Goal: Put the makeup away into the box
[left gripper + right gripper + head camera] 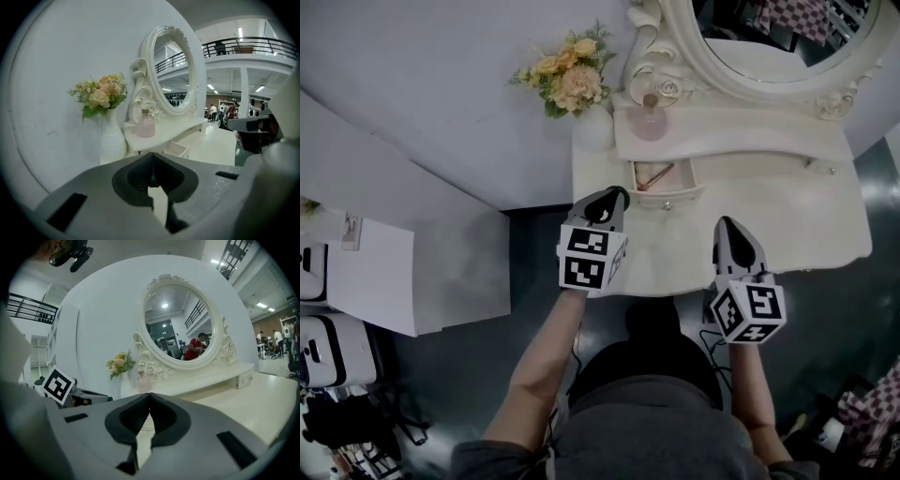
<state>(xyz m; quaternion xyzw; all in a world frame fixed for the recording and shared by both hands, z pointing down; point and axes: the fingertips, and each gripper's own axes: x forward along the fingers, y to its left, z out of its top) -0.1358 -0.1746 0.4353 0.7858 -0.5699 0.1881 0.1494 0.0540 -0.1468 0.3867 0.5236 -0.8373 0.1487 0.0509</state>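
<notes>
Head view: left gripper and right gripper, both pinched shut and empty.
One slim pink makeup stick lies in the single open drawer just right of the left gripper's tips, slanting away rightwards.

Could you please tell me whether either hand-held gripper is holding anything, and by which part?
Nothing is held. The left hand-held gripper and the right hand-held gripper both have their jaws closed together with nothing between them.
</notes>
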